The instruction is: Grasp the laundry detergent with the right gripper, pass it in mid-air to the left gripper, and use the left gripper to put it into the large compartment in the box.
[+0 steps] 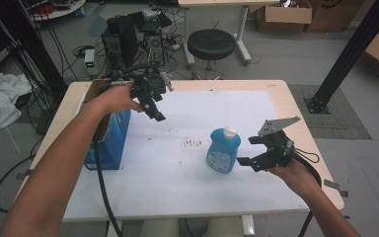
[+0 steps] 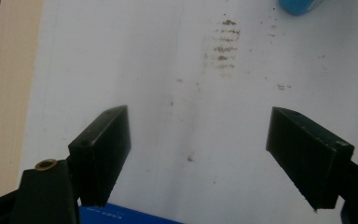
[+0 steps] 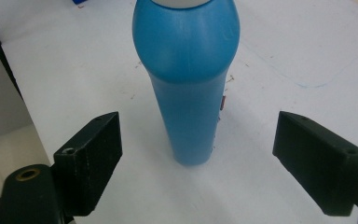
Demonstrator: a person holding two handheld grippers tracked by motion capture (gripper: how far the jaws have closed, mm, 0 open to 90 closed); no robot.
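A blue bottle (image 1: 223,149) with a white cap stands upright on the white sheet (image 1: 177,173), right of the middle. My right gripper (image 1: 249,150) hovers just to its right, jaws wide and aimed at it. In the right gripper view the bottle (image 3: 186,70) rises a little ahead of the open right gripper (image 3: 198,123), and neither pad touches it. My left gripper (image 1: 154,107) is held above the sheet's back left, open and with nothing in it. In the left gripper view the left gripper (image 2: 198,114) looks down on the bare sheet, and the bottle's base (image 2: 298,5) shows at the top edge.
A blue box (image 1: 109,136) with open cardboard flaps stands at the table's left, below my left forearm. Brown smudges (image 1: 193,143) mark the sheet left of the bottle. Beyond the table are a black stool (image 1: 211,43), cables and a slanted black post (image 1: 350,49).
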